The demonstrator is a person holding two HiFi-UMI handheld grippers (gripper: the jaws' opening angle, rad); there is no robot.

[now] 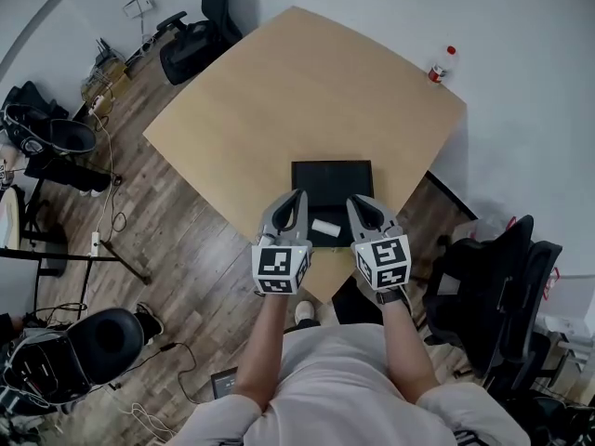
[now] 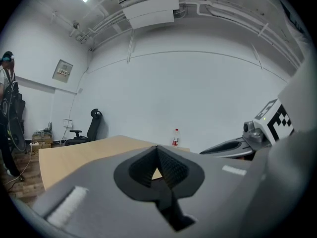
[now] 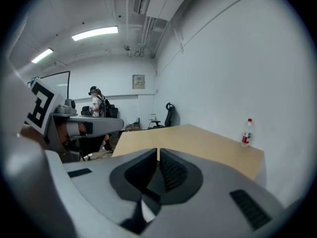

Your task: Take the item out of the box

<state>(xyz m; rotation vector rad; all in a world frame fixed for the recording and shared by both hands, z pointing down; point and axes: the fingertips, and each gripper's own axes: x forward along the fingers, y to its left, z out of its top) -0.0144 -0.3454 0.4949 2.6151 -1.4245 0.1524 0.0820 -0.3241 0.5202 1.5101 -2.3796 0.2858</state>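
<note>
A flat black box point(image 1: 332, 182) lies near the front corner of the wooden table point(image 1: 279, 91). A small white item point(image 1: 325, 228) rests at the box's near edge, between my two grippers. My left gripper point(image 1: 297, 196) hovers just left of the item, and its jaws meet with nothing between them point(image 2: 157, 148). My right gripper point(image 1: 360, 202) hovers just right of the item, also shut and empty point(image 3: 158, 151). Neither gripper touches the item. In each gripper view the other gripper shows at the side, and the box is hidden below the jaws.
A water bottle point(image 1: 442, 65) stands at the table's far right corner. Black office chairs point(image 1: 191, 45) stand beyond the table and at my right point(image 1: 493, 286). Cables and gear lie on the floor to the left. A person point(image 3: 96, 100) stands far off.
</note>
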